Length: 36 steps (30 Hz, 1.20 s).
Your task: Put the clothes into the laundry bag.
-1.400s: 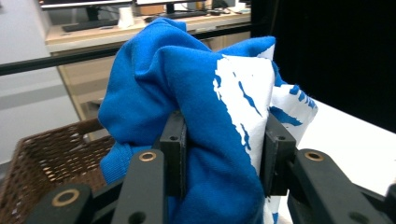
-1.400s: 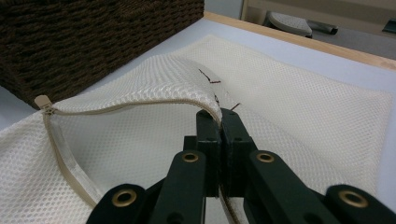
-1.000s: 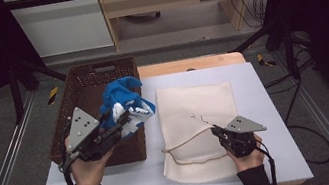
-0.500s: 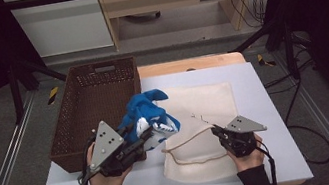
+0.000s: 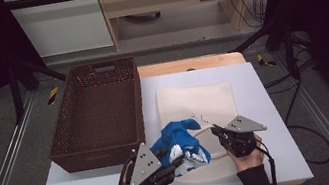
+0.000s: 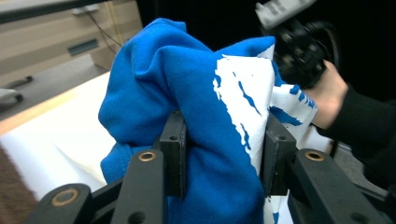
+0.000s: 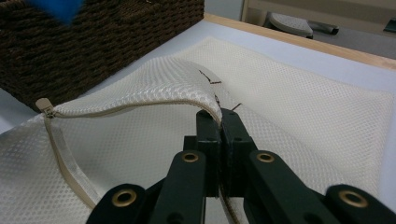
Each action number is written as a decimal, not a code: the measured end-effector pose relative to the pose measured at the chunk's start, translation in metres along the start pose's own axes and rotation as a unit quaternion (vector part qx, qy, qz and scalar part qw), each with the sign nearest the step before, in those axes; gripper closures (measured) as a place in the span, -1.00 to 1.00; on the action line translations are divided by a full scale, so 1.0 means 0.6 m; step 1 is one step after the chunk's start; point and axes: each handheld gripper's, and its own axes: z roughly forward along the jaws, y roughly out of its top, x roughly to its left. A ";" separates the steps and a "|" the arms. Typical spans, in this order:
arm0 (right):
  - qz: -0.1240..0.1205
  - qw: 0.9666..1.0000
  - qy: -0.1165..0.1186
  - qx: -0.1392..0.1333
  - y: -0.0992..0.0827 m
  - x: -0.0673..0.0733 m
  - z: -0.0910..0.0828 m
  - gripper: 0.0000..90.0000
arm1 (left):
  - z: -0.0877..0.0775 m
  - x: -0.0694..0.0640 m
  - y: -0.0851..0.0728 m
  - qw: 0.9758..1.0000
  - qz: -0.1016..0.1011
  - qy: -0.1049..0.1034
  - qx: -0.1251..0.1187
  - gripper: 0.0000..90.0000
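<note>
A blue cloth with white print (image 5: 181,143) is bunched in my left gripper (image 5: 176,159), which is shut on it at the table's front. The left gripper view shows the blue cloth (image 6: 187,107) pinched between both jaws. A cream mesh laundry bag (image 5: 200,104) lies flat on the white table (image 5: 266,106). My right gripper (image 5: 216,132) is shut on the upper layer of the bag's zipped mouth and holds it lifted. In the right gripper view the mesh bag (image 7: 303,112) arches up from the right gripper (image 7: 219,119), and the zipper edge (image 7: 60,140) gapes open at the left.
A dark brown wicker basket (image 5: 98,116) stands on the table's left half, close to my left hand. Its wall (image 7: 93,42) rises just beyond the bag's mouth. A wooden strip (image 5: 188,64) runs along the table's far edge.
My left gripper has carried the blue cloth out of the basket, right and toward the front, up to the bag's lifted mouth. The right gripper has held still.
</note>
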 end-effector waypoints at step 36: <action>-0.007 1.000 0.009 0.009 -0.009 0.007 0.005 0.95 | 0.213 0.008 -0.089 0.994 -0.033 0.002 0.100 -0.32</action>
